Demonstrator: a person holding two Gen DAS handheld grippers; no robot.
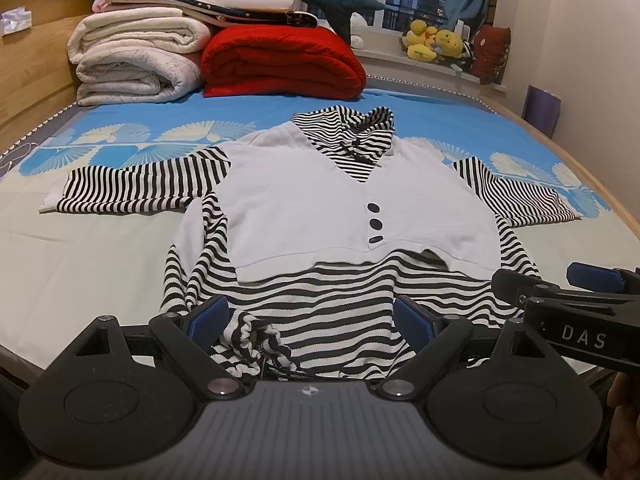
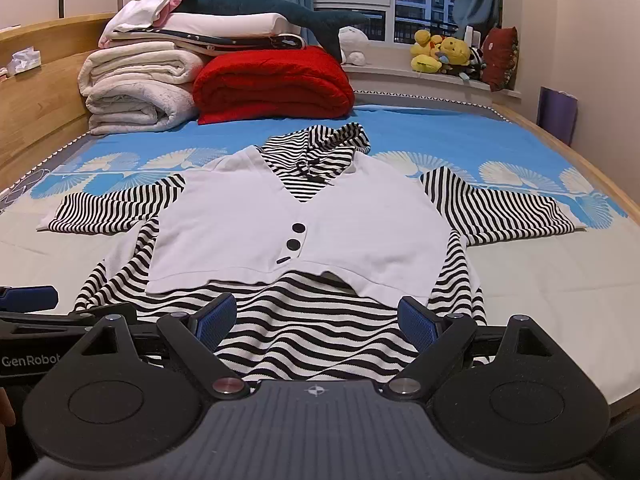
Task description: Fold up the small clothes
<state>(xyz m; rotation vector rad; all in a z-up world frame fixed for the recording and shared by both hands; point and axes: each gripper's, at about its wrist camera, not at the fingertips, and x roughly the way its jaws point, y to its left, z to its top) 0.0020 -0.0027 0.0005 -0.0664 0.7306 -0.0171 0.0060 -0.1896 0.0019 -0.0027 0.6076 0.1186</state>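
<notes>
A small black-and-white striped hooded top with a white vest front and black buttons (image 1: 320, 200) lies face up on the bed, sleeves spread to both sides; it also shows in the right wrist view (image 2: 280, 220). My left gripper (image 1: 312, 320) is open, low over the striped hem, whose left corner is bunched up (image 1: 252, 340) between the fingers. My right gripper (image 2: 318, 320) is open over the hem's right part. The right gripper shows at the right edge of the left wrist view (image 1: 560, 292), and the left gripper shows at the left edge of the right wrist view (image 2: 28, 300).
Folded white blankets (image 1: 136, 64) and a red blanket (image 1: 280, 64) are stacked at the head of the bed, against a wooden headboard (image 1: 32, 80). Plush toys (image 1: 436, 44) sit on the windowsill. The blue patterned bedsheet (image 1: 440, 116) extends around the garment.
</notes>
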